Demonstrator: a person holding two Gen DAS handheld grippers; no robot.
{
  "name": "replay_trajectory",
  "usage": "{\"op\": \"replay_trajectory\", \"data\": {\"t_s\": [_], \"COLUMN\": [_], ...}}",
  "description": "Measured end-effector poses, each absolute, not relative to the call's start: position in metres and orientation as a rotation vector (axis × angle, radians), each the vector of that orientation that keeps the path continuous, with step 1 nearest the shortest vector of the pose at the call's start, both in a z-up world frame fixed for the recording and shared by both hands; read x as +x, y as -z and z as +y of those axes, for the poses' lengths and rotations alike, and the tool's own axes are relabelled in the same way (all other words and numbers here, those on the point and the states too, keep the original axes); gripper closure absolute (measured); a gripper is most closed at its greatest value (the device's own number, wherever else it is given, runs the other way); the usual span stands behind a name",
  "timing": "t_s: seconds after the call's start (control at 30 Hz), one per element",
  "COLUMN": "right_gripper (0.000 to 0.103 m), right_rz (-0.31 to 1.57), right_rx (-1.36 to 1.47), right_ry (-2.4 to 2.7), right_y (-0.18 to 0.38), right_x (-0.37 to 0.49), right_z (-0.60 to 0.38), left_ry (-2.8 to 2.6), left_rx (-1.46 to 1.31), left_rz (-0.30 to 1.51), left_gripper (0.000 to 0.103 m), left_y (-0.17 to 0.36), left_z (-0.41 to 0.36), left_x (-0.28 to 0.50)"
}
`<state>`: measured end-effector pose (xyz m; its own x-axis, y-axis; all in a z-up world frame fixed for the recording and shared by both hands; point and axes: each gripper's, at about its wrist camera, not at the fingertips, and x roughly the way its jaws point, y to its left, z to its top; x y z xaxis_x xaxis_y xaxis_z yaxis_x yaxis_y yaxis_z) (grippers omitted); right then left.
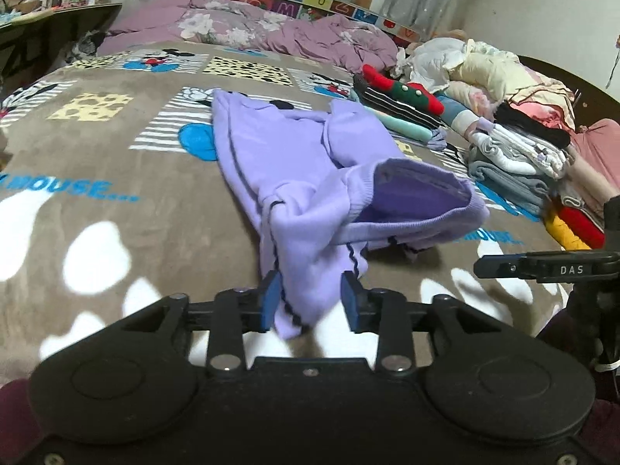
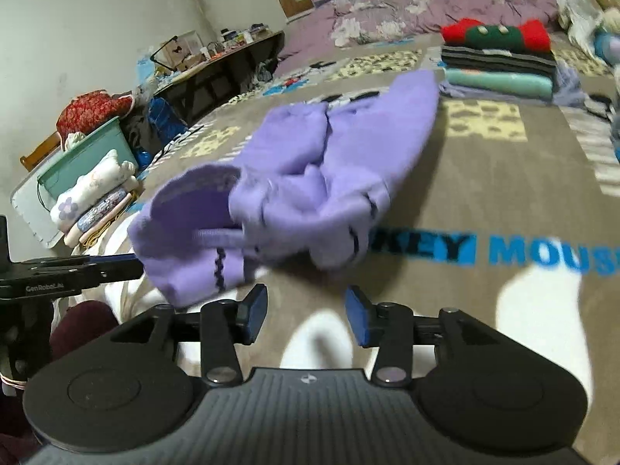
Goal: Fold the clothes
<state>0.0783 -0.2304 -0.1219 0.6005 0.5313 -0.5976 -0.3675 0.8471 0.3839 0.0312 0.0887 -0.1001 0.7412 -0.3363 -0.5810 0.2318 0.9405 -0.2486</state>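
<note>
A lilac knit sweater [image 1: 306, 162] with dark trim lies crumpled on the brown Mickey Mouse blanket [image 1: 116, 178]. Its near corner hangs between the fingers of my left gripper [image 1: 312, 298], whose blue pads stand apart around the cloth without pinching it. In the right wrist view the sweater [image 2: 310, 178] lies just ahead of my right gripper [image 2: 306, 310], which is open and empty above the blanket [image 2: 484, 193]. The right gripper also shows at the right edge of the left wrist view [image 1: 542, 269], and the left gripper's side shows at the left edge of the right wrist view [image 2: 69, 265].
A stack of folded clothes [image 2: 500, 58] with a red and green knit on top sits behind the sweater. A folded pile and loose clothes [image 1: 515, 155] lie at the right. A purple duvet [image 1: 248, 27] covers the bed's far end. A teal bin [image 2: 89, 151] stands beside the bed.
</note>
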Motion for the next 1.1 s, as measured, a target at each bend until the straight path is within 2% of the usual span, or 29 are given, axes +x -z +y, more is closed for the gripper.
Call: {"op": "replay_trajectory", "data": {"t_s": [0.03, 0.1, 0.17, 0.27, 0.33, 0.43, 0.57, 0.77, 0.8, 0.83, 0.87, 1.03, 1.1], "right_gripper": [0.056, 0.054, 0.050, 0.046, 0.038, 0.034, 0.032, 0.033, 0.035, 0.039, 0.042, 0.070, 0.082], "right_rz": [0.763, 0.746, 0.707, 0.641, 0.610, 0.586, 0.597, 0.657, 0.665, 0.672, 0.678, 0.717, 0.738], "right_rx": [0.224, 0.190, 0.114, -0.049, -0.156, -0.359, -0.625, -0.772, -0.789, -0.797, -0.805, -0.820, -0.804], "right_ry": [-0.510, -0.476, -0.458, -0.474, -0.509, -0.595, -0.702, -0.809, -0.827, -0.843, -0.859, -0.940, -0.968], "right_y": [0.122, 0.118, 0.108, 0.087, 0.075, 0.063, 0.062, 0.066, 0.067, 0.067, 0.068, 0.066, 0.062], "right_x": [0.075, 0.070, 0.068, 0.073, 0.079, 0.088, 0.099, 0.121, 0.124, 0.126, 0.129, 0.144, 0.155], "right_z": [-0.232, -0.233, -0.231, -0.222, -0.211, -0.189, -0.160, -0.143, -0.141, -0.139, -0.138, -0.132, -0.132], "left_ry": [0.310, 0.306, 0.356, 0.429, 0.476, 0.571, 0.664, 0.800, 0.809, 0.817, 0.825, 0.849, 0.860], "left_rx": [-0.163, -0.109, 0.016, 0.203, 0.328, 0.555, 0.710, 0.934, 0.945, 0.957, 0.969, 0.961, 0.957], "left_rz": [0.663, 0.640, 0.631, 0.613, 0.599, 0.612, 0.642, 0.682, 0.698, 0.715, 0.732, 0.781, 0.795], "left_gripper": [0.058, 0.056, 0.049, 0.046, 0.044, 0.042, 0.043, 0.043, 0.043, 0.052, 0.065, 0.079, 0.080], "left_y": [0.099, 0.089, 0.078, 0.062, 0.051, 0.053, 0.057, 0.067, 0.069, 0.071, 0.074, 0.077, 0.075], "left_z": [0.091, 0.094, 0.086, 0.074, 0.066, 0.041, 0.026, 0.008, 0.010, 0.012, 0.014, 0.019, 0.018], "left_x": [0.027, 0.025, 0.035, 0.049, 0.058, 0.069, 0.086, 0.106, 0.109, 0.113, 0.116, 0.144, 0.157]}}
